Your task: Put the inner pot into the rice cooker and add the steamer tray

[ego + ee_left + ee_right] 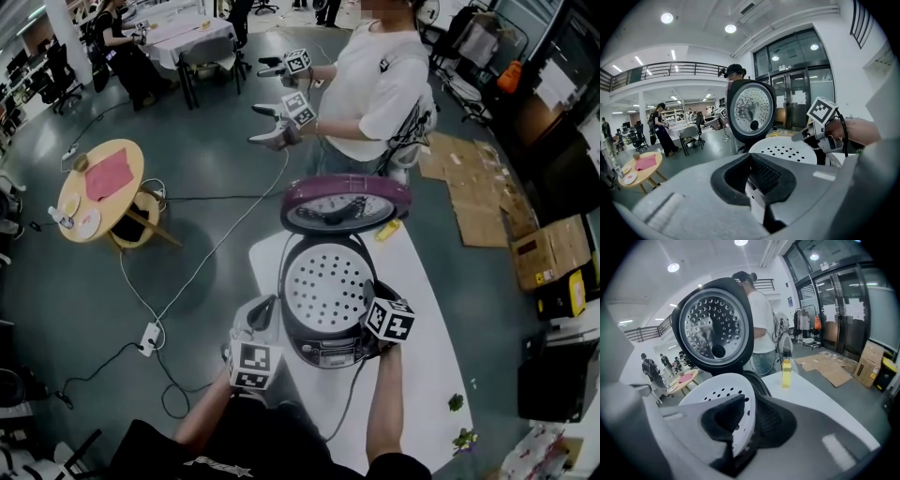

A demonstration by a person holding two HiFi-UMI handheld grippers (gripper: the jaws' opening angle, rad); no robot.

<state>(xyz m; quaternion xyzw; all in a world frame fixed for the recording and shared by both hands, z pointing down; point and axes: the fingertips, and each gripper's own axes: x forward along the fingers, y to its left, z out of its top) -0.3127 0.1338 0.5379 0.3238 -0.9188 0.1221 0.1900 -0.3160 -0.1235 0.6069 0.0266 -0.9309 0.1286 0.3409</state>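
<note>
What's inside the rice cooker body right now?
A white perforated steamer tray fills the opening of the dark rice cooker. It covers everything below, so the inner pot cannot be seen.

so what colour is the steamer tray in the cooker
The steamer tray is white, dotted with small round holes; clearest in the head view.

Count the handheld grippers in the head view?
4: left gripper and right gripper at the rice cooker, two more grippers held by the standing person beyond it. Others could be hidden.
</note>
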